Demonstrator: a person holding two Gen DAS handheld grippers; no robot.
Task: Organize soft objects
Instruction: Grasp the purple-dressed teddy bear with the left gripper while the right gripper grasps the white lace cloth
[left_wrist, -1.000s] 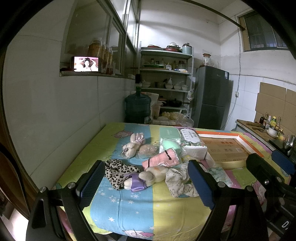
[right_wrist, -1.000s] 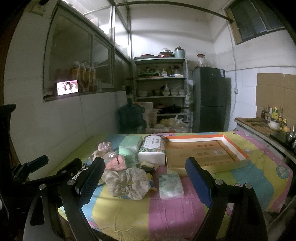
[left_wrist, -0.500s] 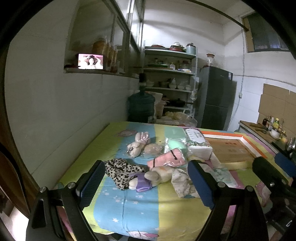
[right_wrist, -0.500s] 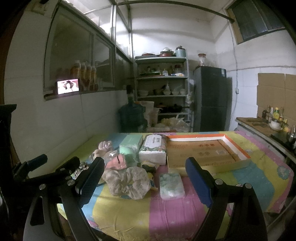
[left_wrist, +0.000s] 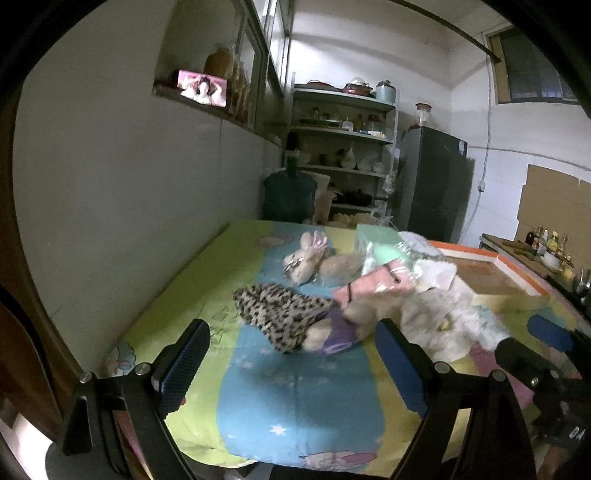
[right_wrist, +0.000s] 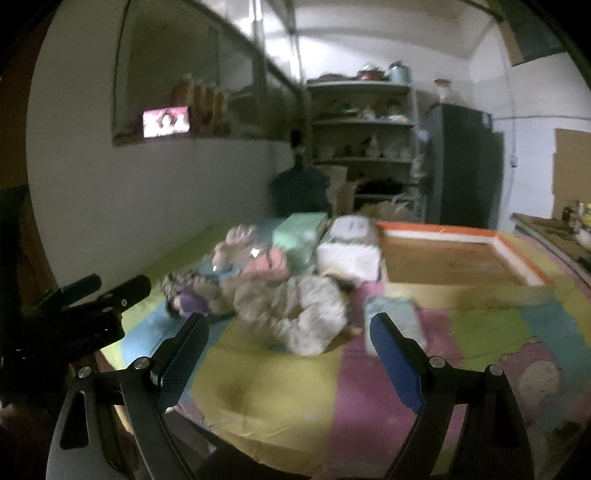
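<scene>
Both claws hung wide open and empty above the table: the left gripper (left_wrist: 291, 363) faced the leopard-print cloth (left_wrist: 280, 314), the right gripper (right_wrist: 290, 356) the floral scrunchie (right_wrist: 299, 310). Approach stage, apparently; closing in comes next, toward the cardboard tray (right_wrist: 454, 258).

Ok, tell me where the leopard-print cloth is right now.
In the left wrist view the leopard-print cloth lies on the bed's blue stripe, ahead of the open left gripper. It is at the left end of the pile, against the purple item.
</scene>
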